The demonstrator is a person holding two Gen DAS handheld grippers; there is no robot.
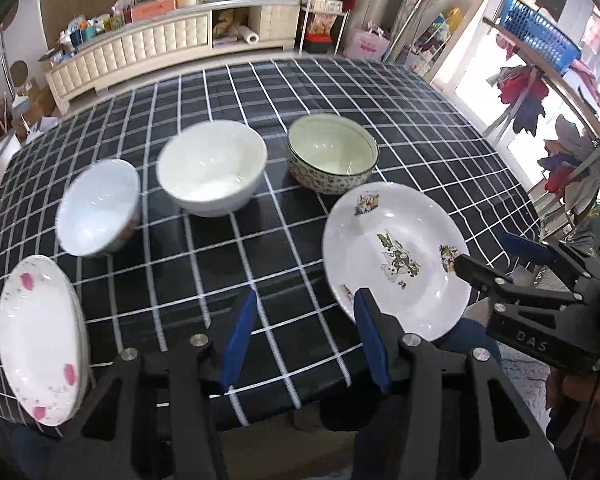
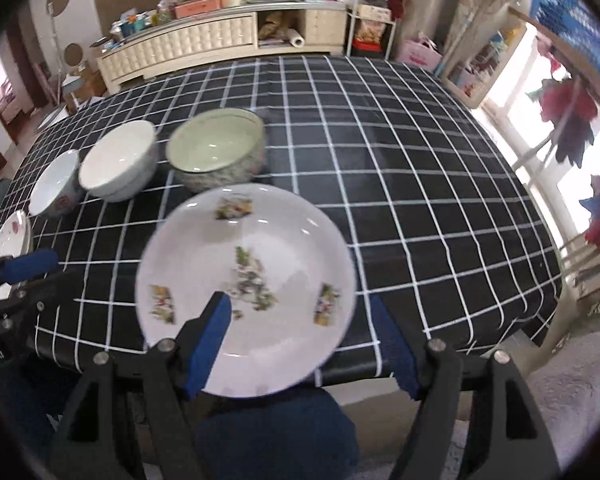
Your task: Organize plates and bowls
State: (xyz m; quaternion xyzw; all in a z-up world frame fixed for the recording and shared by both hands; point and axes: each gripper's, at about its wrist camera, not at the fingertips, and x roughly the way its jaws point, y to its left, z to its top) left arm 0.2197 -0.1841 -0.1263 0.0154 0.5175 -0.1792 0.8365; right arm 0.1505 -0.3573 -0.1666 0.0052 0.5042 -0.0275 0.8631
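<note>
Only the left view shows the flowered plate (image 1: pixel 40 340) whole, at the near left of the checked cloth (image 1: pixel 340 92). Both grippers, left (image 1: pixel 304 340) and right (image 2: pixel 304 344), are spread and empty. The glossy picture plate (image 2: pixel 260 216) lies under the right one, with three round bowls (image 1: pixel 212 168) beyond.

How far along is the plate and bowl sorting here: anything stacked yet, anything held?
Done: nothing is stacked. Three bowls stand separately in a row; the pink-flower plate and the cartoon plate lie apart. In hand: nothing; the left tool and right tool are open, the right hovering at the cartoon plate. Left: all grouping.
</note>
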